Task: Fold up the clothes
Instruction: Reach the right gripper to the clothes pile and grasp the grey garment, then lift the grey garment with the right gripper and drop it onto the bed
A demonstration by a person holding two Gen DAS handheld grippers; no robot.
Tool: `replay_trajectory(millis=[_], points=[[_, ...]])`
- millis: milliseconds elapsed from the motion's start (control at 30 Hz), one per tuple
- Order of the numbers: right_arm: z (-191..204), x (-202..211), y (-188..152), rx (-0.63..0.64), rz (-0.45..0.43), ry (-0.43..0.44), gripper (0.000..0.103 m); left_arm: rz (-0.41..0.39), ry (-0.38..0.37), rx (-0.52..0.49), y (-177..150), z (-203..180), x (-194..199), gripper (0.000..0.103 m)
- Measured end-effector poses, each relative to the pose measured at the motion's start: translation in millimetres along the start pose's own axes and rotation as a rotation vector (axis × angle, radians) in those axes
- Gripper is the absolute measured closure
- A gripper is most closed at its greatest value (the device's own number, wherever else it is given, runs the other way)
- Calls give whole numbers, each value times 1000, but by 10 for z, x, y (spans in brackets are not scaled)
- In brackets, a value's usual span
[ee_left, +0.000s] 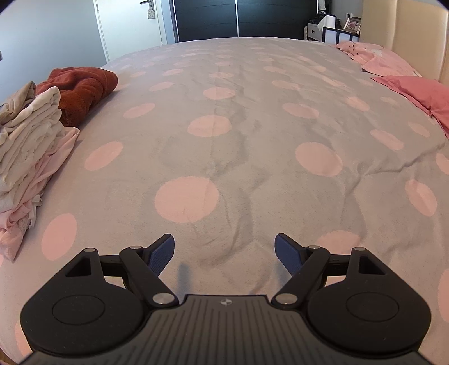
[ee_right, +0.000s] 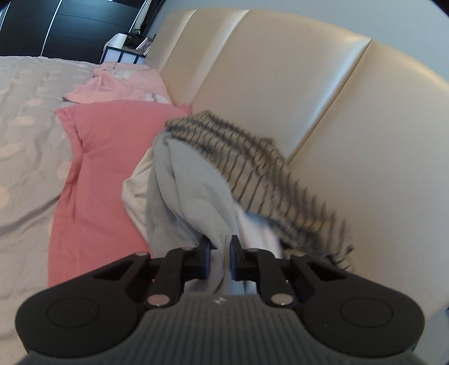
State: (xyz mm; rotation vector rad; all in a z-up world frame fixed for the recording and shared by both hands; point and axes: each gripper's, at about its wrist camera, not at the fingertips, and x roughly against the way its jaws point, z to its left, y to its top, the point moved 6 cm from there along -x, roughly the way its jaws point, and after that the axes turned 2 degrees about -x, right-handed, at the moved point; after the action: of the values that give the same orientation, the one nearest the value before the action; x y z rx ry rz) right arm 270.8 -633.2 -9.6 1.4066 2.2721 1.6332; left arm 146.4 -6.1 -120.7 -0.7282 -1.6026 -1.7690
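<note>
My left gripper (ee_left: 224,250) is open and empty, low over the grey bedspread with pink dots (ee_left: 224,126). A stack of folded pale garments (ee_left: 28,146) lies at the bed's left edge with a rust-red towel (ee_left: 81,87) behind it. My right gripper (ee_right: 220,252) is shut on a pale blue-grey garment (ee_right: 185,191), pulled from a heap next to a beige striped garment (ee_right: 252,165), which is blurred. The heap lies against the headboard on the pink pillow.
A cream padded headboard (ee_right: 280,70) stands behind the heap. Pink pillows (ee_right: 112,134) lie along it, also in the left view (ee_left: 415,92). A dark wardrobe (ee_left: 207,19), a white door (ee_left: 126,25) and a bedside shelf (ee_left: 331,32) stand beyond the bed.
</note>
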Motion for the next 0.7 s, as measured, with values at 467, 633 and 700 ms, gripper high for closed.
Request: replay_trajectory(millis=[467, 633, 700], points=[[-244, 1873, 2178, 60, -448, -31, 92, -81, -47, 73, 79, 123, 357, 25], [214, 2930, 2670, 85, -626, 115, 92, -141, -64, 102, 131, 257, 586, 25], [459, 3460, 2798, 102, -711, 183, 92, -163, -65, 116, 148, 334, 680, 25]])
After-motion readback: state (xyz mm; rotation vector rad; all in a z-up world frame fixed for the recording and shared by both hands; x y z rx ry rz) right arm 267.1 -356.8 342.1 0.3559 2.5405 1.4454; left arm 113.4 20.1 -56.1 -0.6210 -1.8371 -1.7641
